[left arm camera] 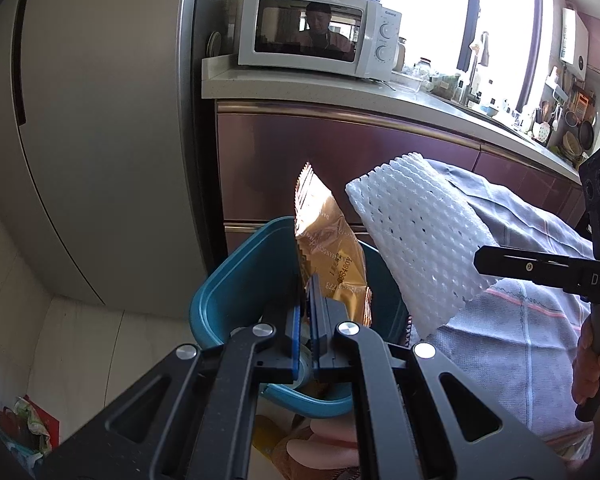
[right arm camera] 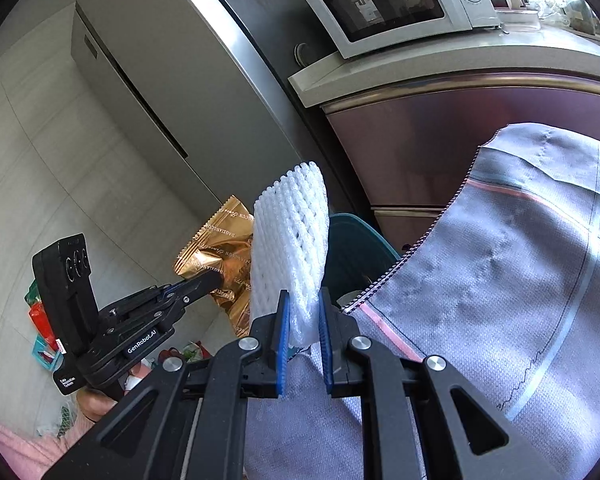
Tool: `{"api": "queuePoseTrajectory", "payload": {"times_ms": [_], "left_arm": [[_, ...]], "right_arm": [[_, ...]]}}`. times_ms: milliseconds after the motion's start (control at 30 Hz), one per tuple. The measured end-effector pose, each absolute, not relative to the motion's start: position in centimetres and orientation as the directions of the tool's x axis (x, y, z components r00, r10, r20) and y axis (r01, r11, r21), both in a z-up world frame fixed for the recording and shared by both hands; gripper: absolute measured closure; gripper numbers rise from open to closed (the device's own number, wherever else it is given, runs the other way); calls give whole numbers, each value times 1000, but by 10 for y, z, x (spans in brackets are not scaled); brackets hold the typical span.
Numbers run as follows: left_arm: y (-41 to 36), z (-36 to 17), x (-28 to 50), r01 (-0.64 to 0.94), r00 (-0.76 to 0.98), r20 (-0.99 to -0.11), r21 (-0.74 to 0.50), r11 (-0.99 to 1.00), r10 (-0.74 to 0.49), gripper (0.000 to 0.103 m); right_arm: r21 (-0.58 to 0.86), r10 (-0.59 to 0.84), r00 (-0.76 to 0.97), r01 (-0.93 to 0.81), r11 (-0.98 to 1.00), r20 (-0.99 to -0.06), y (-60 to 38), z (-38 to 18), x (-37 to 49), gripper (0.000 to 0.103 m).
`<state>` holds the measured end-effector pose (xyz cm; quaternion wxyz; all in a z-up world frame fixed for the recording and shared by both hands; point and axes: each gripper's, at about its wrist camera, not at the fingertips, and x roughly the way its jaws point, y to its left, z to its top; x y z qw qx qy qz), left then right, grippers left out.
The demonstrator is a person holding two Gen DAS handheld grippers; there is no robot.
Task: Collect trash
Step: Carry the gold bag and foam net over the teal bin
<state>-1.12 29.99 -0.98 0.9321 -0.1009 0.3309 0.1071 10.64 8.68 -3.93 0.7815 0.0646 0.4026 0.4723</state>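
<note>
Now | left gripper (left arm camera: 306, 312) pinching gold wrapper (left arm camera: 332, 248) | above teal bin (left arm camera: 228, 276)

A tall grey refrigerator (left arm camera: 100, 140) is seen on the left. A white microwave (left arm camera: 320, 32) is placed on the pale bench (left arm camera: 340, 90) above reddish cabinets (left arm camera: 340, 160). Bright windows (left arm camera: 420, 8) are seen far right.

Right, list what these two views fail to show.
- Bin contents: left view, blocked by the left gripper and gold wrapper; right view, by the foam net and cloth.
- Wrapper brand text: both views, creased, too small to read.
- Floor litter: right view, partly behind the left gripper; left view, cut off at the edge.
- Right gripper tips: left view, only one finger shows.
</note>
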Motion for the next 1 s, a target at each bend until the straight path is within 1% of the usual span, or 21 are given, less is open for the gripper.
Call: {"api": "queuePoseTrajectory", "payload": {"times_ms": [1000], "left_arm": [[307, -40, 9, -302, 713, -686, -117, 946, 143, 99]], "right_arm": [[439, 733, 208, -684, 582, -648, 120, -54, 125, 89]]}}
